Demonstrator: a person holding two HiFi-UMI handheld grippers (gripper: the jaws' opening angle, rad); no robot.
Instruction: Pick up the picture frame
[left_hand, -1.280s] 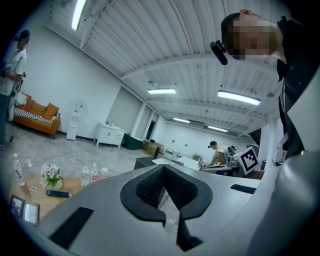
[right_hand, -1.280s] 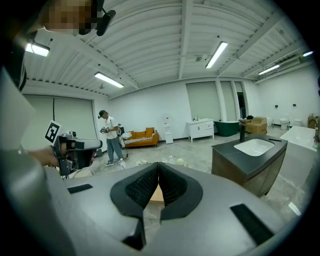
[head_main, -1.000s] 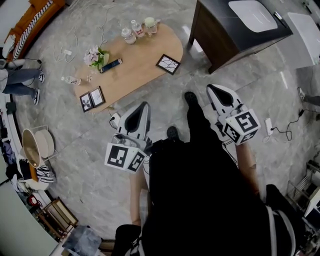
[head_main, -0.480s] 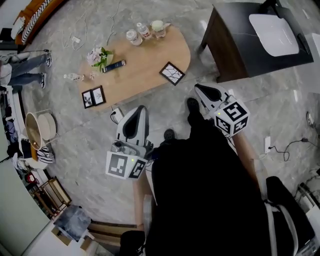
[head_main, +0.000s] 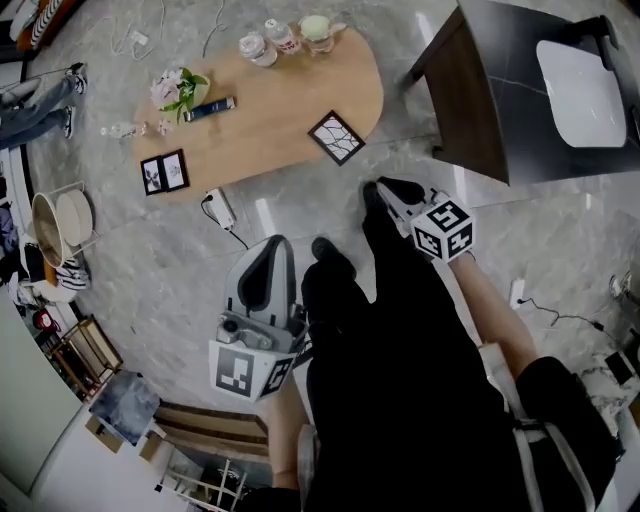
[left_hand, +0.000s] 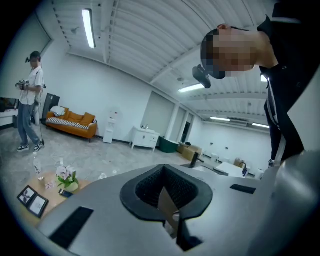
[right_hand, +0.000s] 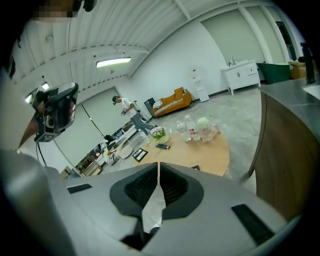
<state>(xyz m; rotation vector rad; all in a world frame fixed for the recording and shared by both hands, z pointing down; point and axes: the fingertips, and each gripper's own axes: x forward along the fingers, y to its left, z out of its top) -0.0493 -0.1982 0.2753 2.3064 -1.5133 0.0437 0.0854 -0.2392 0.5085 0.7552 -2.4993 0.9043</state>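
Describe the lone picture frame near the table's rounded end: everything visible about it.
The frame is square, with a dark border around a white picture crossed by dark branching lines. Its material is too small to tell. It lies flat, face up and turned cornerwise, on the oval wooden table, close to the edge nearest the person. Only the table touches it, and nothing lies on it.

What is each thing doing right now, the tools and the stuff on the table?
Left tool: shut, empty.
Right tool: shut, empty.
Single frame: lying flat near the table edge, untouched.
Double frame: opened out on the table, untouched.
Bottles: standing upright.
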